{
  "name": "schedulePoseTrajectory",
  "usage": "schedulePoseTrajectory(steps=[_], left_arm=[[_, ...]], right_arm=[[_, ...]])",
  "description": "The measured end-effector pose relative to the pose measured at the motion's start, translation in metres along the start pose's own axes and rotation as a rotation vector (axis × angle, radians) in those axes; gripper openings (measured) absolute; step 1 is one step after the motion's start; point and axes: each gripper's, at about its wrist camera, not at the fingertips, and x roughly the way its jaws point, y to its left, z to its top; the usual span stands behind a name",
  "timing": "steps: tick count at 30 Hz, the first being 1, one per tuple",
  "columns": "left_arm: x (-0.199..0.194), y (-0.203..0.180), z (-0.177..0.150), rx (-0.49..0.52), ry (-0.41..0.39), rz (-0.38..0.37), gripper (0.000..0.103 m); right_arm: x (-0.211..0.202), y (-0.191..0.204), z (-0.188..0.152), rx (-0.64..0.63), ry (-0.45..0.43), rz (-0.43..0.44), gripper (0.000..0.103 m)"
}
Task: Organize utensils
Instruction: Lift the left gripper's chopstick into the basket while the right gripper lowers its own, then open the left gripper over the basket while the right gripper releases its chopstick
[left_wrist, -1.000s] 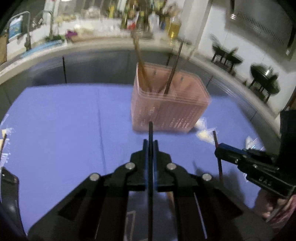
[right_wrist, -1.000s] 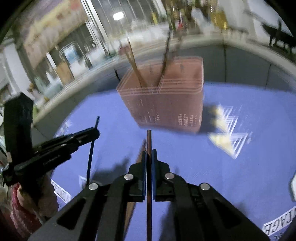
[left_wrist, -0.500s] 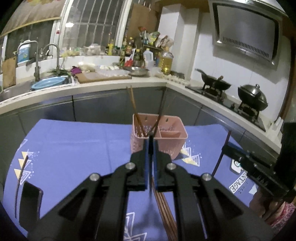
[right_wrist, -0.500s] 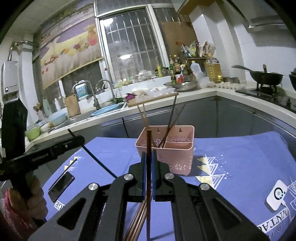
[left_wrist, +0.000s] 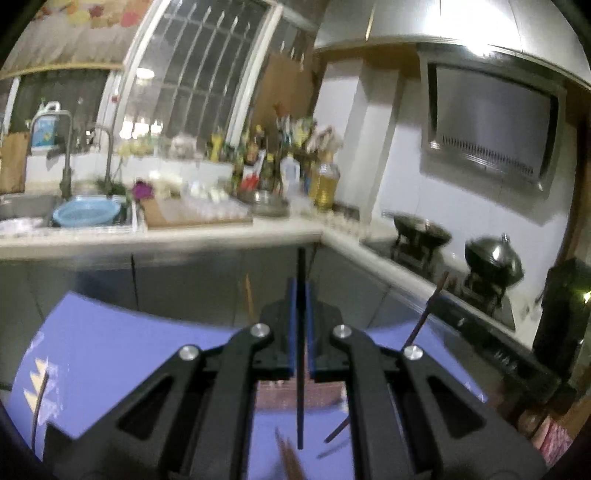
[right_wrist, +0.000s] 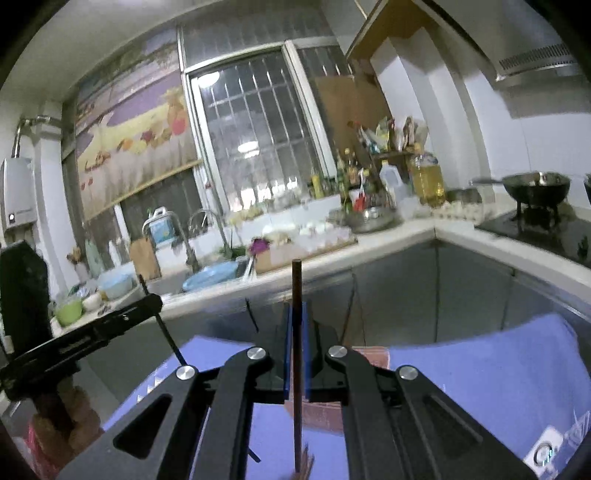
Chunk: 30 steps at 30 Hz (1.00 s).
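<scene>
**A:** Talk me through it, left side first.

**B:** In my left camera the left gripper (left_wrist: 301, 325) is clenched on a dark chopstick (left_wrist: 300, 387) that stands upright through the middle of the frame. A second ago the pink basket (left_wrist: 295, 397) filled the centre; now just a strip of it peeks out low between my fingers, and the kitchen counter (left_wrist: 159, 236) has dropped into mid-frame. So I've lifted, stick in hand.

**A:** And the right?

**B:** Same story. The right gripper (right_wrist: 295, 343) is squeezed shut on a brown chopstick (right_wrist: 296, 369), again upright, with the basket (right_wrist: 369, 356) sunk to a sliver just right of my fingers. At the left of that frame my other tool shows with its stick angled down.

**A:** Meaning for the job?

**B:** Both sticks are clear of the blue cloth (left_wrist: 110, 350) and high enough, I'd judge, to drop tips-first into the basket, where other chopsticks (right_wrist: 349, 306) already stand.

**A:** Room to move?

**B:** Open air above the basket. More sticks (left_wrist: 290, 458) lie loose at the bottom centre, though it's blurry so I won't count them. One more (left_wrist: 38, 410) lies near the cloth's left edge. The two grippers are near each other, so I'd watch the sticks don't cross.
</scene>
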Motion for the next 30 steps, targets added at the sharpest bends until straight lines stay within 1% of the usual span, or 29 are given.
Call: schedulePoseTrajectory(steps=[2, 3, 6, 9, 11, 16, 20, 21, 22, 23, 25, 26, 27, 28, 29, 30], left_arm=[[0.014, -0.002, 0.017, 0.004, -0.046, 0.026, 0.004], [0.022, -0.002, 0.021, 0.004, -0.056, 0.034, 0.004], [0.046, -0.001, 0.028, 0.012, -0.055, 0.053, 0.004], [0.073, 0.002, 0.025, 0.03, -0.037, 0.081, 0.004], [0.092, 0.007, 0.016, 0.03, 0.004, 0.081, 0.004], [0.126, 0.016, -0.006, 0.045, 0.099, 0.085, 0.004], [0.152, 0.021, -0.028, 0.028, 0.206, 0.091, 0.005], [0.158, 0.023, -0.034, 0.017, 0.245, 0.086, 0.006], [0.161, 0.025, -0.04, 0.007, 0.278, 0.082, 0.007], [0.162, 0.026, -0.043, 0.003, 0.291, 0.083, 0.009], [0.157, 0.028, -0.048, -0.004, 0.302, 0.094, 0.012], [0.153, 0.029, -0.049, -0.01, 0.297, 0.099, 0.014], [0.145, 0.031, -0.049, -0.022, 0.285, 0.099, 0.015], [0.137, 0.031, -0.048, -0.031, 0.273, 0.097, 0.015], [0.127, 0.031, -0.046, -0.038, 0.254, 0.094, 0.015], [0.118, 0.031, -0.046, -0.04, 0.237, 0.091, 0.015]], right_arm=[[0.015, -0.002, 0.012, 0.004, -0.023, -0.014, 0.005], [0.026, -0.003, 0.019, 0.007, -0.035, -0.02, 0.005], [0.05, -0.008, 0.027, 0.002, -0.048, -0.035, 0.005], [0.075, -0.014, 0.025, -0.005, -0.026, -0.045, 0.005], [0.092, -0.018, 0.017, -0.007, 0.011, -0.048, 0.005], [0.116, -0.028, -0.007, 0.005, 0.107, -0.044, 0.005], [0.132, -0.033, -0.023, 0.046, 0.214, -0.003, 0.006], [0.135, -0.034, -0.025, 0.058, 0.243, 0.007, 0.007], [0.135, -0.035, -0.028, 0.069, 0.262, 0.015, 0.007], [0.134, -0.035, -0.028, 0.072, 0.261, 0.017, 0.008], [0.123, -0.033, -0.026, 0.077, 0.232, 0.011, 0.013], [0.115, -0.032, -0.024, 0.086, 0.211, 0.016, 0.019], [0.109, -0.031, -0.022, 0.095, 0.198, 0.023, 0.028], [0.102, -0.03, -0.02, 0.105, 0.181, 0.03, 0.032], [0.092, -0.029, -0.017, 0.11, 0.159, 0.035, 0.039], [0.08, -0.026, -0.016, 0.11, 0.135, 0.04, 0.042]])
